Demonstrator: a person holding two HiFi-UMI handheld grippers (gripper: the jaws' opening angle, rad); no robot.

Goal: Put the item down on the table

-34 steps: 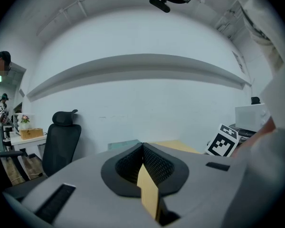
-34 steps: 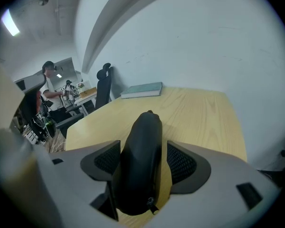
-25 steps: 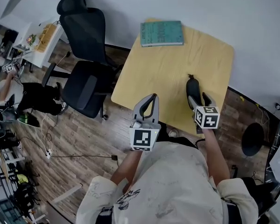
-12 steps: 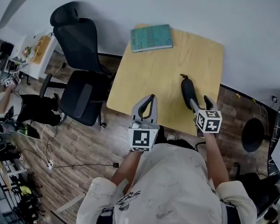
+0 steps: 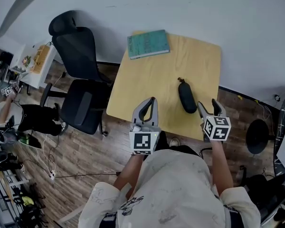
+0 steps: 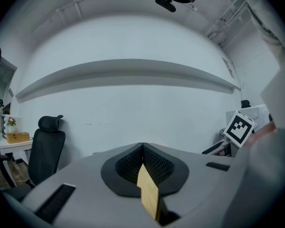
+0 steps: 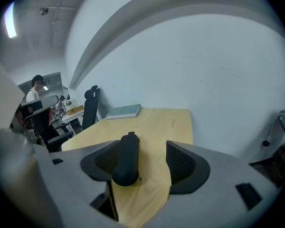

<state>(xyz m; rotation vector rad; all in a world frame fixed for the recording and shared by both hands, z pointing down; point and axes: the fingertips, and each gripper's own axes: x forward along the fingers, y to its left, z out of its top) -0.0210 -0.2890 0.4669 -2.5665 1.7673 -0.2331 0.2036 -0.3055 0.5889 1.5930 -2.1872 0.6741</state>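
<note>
A black zipped pouch [image 5: 186, 97] lies flat on the light wooden table [image 5: 152, 80], towards its front right. My right gripper [image 5: 207, 105] sits just behind the pouch at the table's near edge, open and holding nothing. In the right gripper view the pouch [image 7: 127, 158] lies on the table ahead of the left pad, and the gripper [image 7: 147, 167] stands open around bare wood. My left gripper [image 5: 149, 102] hovers at the table's front edge, left of the pouch. In its own view this gripper [image 6: 142, 151] is shut, pads together, with nothing held.
A teal book [image 5: 148, 43] lies at the table's far left corner and shows again as the book [image 7: 123, 111]. A black office chair [image 5: 80, 70] stands left of the table. A round black stool [image 5: 257, 136] is on the floor to the right. A white wall runs behind.
The right gripper has let go of the black pouch and drawn back towards me. The pouch now rests on the table. The left gripper has barely moved.
</note>
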